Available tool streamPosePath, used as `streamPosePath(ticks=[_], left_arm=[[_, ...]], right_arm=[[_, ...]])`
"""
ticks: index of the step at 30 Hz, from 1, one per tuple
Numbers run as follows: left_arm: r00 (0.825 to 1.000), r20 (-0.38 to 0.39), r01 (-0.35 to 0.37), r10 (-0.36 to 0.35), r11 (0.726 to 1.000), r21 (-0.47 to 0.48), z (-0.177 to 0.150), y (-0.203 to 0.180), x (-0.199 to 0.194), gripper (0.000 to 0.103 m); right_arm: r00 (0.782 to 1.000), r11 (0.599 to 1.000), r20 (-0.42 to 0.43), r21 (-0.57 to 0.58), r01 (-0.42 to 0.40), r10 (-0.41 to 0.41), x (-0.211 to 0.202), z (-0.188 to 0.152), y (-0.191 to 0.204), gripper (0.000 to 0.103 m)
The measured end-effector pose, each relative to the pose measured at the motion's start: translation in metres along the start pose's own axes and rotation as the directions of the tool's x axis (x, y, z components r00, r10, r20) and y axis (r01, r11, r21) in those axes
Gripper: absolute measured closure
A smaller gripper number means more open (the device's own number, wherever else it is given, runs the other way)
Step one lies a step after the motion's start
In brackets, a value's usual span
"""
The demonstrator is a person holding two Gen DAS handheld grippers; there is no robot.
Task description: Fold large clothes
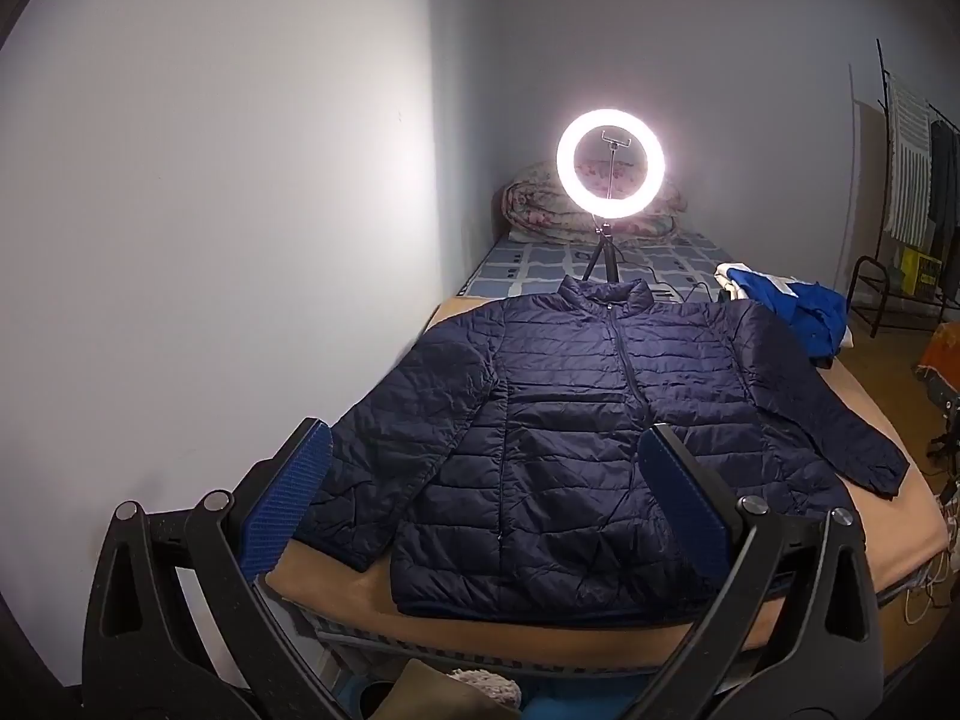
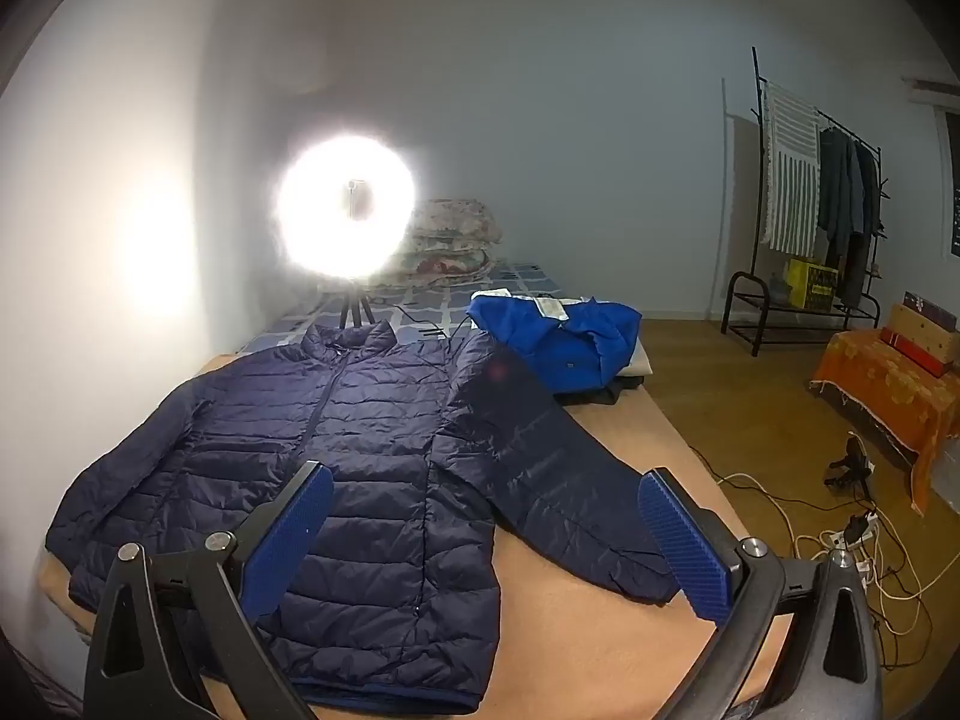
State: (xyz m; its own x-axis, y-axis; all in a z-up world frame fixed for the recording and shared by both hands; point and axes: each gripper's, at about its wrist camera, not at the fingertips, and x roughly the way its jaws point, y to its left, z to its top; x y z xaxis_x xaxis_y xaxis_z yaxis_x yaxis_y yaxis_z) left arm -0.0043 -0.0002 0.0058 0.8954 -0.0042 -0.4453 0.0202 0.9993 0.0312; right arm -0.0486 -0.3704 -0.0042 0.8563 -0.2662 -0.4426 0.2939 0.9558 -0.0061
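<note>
A navy quilted puffer jacket [image 1: 588,414] lies flat, front up and zipped, on a tan board [image 1: 360,594], with both sleeves spread out to the sides. It also shows in the right wrist view [image 2: 336,456]. My left gripper [image 1: 486,498] is open and empty, held above the jacket's hem. My right gripper [image 2: 486,534] is open and empty, held above the jacket's right side, near its right sleeve [image 2: 558,480].
A lit ring light [image 1: 609,165] on a tripod stands behind the collar. A blue garment pile [image 2: 558,342] lies at the board's far right. A folded quilt [image 1: 540,204] sits at the bed's head. A clothes rack [image 2: 810,210], orange-covered furniture [image 2: 888,384] and cables [image 2: 852,540] are to the right.
</note>
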Motion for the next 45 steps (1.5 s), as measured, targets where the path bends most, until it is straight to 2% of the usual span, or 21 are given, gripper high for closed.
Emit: streamPosePath(ticks=[45], left_arm=[[1.0,0.015,-0.014,0.014,1.0,0.006,0.0025,-0.0016,-0.0052,0.0]], right_arm=[[1.0,1.0,-0.006,-0.011,-0.006,0.005,0.0032,-0.0028,0.0048,0.0]])
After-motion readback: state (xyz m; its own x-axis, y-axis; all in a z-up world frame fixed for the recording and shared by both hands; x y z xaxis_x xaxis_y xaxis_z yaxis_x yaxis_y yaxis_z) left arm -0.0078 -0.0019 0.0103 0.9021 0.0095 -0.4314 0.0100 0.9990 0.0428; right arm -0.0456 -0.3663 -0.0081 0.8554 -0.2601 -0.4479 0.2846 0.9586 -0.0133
